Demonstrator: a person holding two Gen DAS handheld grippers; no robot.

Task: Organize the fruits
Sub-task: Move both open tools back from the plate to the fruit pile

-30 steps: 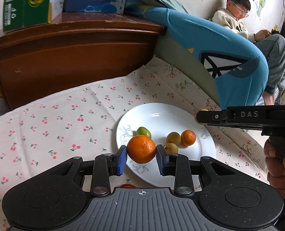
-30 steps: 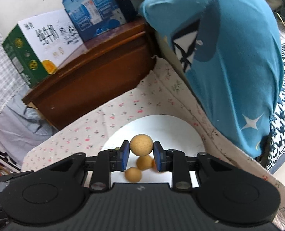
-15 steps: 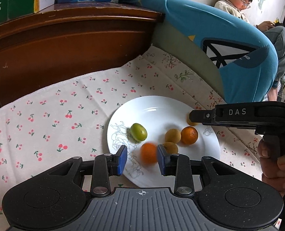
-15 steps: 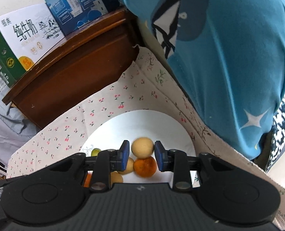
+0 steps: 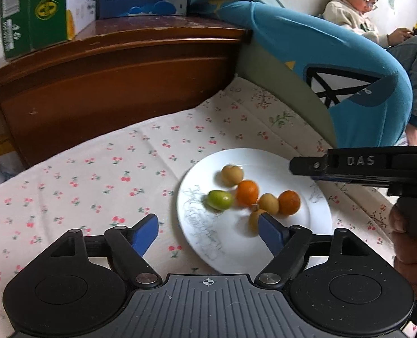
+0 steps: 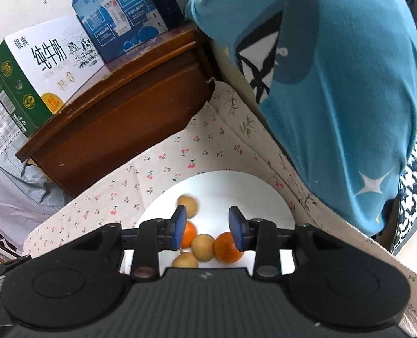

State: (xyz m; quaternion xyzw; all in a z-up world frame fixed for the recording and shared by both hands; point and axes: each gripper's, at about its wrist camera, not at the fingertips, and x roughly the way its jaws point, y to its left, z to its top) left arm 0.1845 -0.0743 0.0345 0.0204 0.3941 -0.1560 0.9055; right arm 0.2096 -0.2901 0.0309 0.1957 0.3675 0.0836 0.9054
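Both fruits now lie on the plate; left gripper and right gripper have just opened, empty. Orange at plate's centre, round, firm, rolls easily; grip its middle.

Tan fruit half hidden (behind blue fingers).

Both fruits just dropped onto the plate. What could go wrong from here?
The tan fruit and the orange beside it look blurred, so they may be rolling; the white plate has only a shallow rim, so one could escape onto the cherry-print cloth. The left gripper, jaws just opened wide, hangs low over the plate's near edge and could knock it.
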